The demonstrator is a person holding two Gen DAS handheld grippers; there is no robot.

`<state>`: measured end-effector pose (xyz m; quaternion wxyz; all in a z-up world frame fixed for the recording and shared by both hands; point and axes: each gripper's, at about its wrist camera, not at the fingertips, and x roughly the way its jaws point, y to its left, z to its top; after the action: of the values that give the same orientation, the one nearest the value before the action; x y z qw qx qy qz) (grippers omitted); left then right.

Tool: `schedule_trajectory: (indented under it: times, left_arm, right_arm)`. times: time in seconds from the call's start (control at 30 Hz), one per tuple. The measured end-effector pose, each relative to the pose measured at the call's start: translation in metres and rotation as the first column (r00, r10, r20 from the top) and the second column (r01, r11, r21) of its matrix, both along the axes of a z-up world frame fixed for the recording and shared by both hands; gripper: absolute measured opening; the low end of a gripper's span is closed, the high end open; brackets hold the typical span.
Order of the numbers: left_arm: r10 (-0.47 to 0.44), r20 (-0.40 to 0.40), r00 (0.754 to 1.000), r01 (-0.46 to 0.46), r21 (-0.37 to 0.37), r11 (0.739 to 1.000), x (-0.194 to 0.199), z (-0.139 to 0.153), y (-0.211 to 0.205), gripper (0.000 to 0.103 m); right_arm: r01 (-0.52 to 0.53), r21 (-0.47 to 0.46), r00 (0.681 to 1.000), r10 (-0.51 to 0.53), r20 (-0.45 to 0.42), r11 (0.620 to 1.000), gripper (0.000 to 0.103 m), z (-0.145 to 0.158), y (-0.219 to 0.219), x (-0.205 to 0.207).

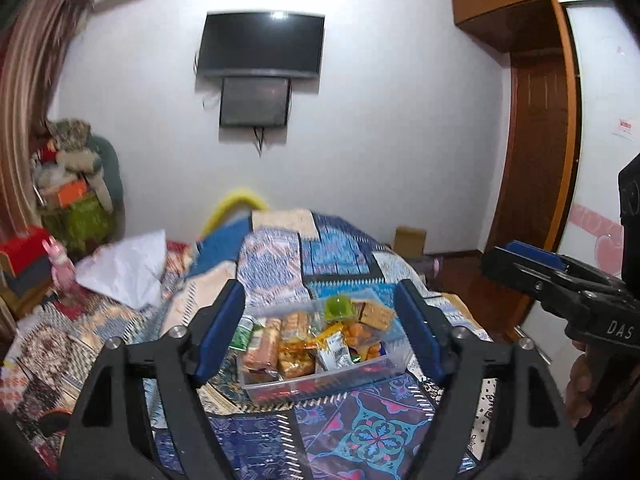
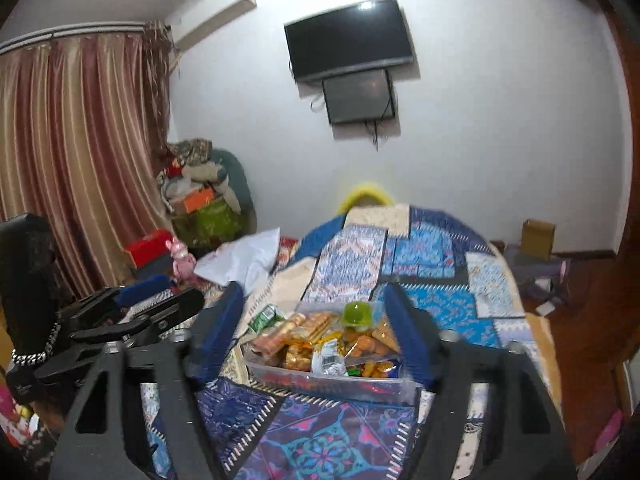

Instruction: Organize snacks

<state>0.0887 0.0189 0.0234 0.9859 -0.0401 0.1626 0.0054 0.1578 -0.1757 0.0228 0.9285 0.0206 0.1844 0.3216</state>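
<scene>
Black left tongs [image 1: 320,334] with blue pads stand apart, empty. Clear rectangular plastic snack bin [image 1: 320,376] rests on the patchwork-quilted bed [image 1: 360,436], ahead of both tongs, long axis crosswise. Black right tongs [image 2: 312,334] likewise apart, empty, about equally near.

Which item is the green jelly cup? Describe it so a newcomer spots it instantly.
Start at the patchwork-quilted bed under the wall-mounted black TV. On the quilt sits a clear plastic rectangular bin of wrapped snacks. The small translucent lime-green jelly cup sits at the bin's far edge, on top of the pile: the only round, solid-green thing among flat orange, gold and silver wrappers.
</scene>
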Motion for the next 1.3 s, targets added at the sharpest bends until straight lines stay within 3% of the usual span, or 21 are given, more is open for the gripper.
schedule_trajectory:
  times: [0.07, 0.23, 1.3]
  left_arm:
    - [0.008, 0.013, 1.0, -0.008, 0.003, 1.0, -0.012, 0.004, -0.003, 0.089]
    - [0.038, 0.044, 0.998, -0.039, 0.007, 0.999, -0.03, 0.008, -0.003, 0.099]
    - [0.06, 0.032, 0.998, -0.06, 0.014, 0.998, -0.038, 0.001, -0.002, 0.099]
  right_arm:
    - [0.016, 0.003, 1.0, -0.016, 0.022, 1.0, 0.087, 0.004, -0.003, -0.011]
    - [0.064, 0.021, 0.997, -0.065, 0.045, 0.998, 0.103, 0.004, -0.009, -0.023]
    - [0.087, -0.028, 0.994, -0.085, 0.074, 0.996, 0.103, -0.002, -0.008, -0.039]
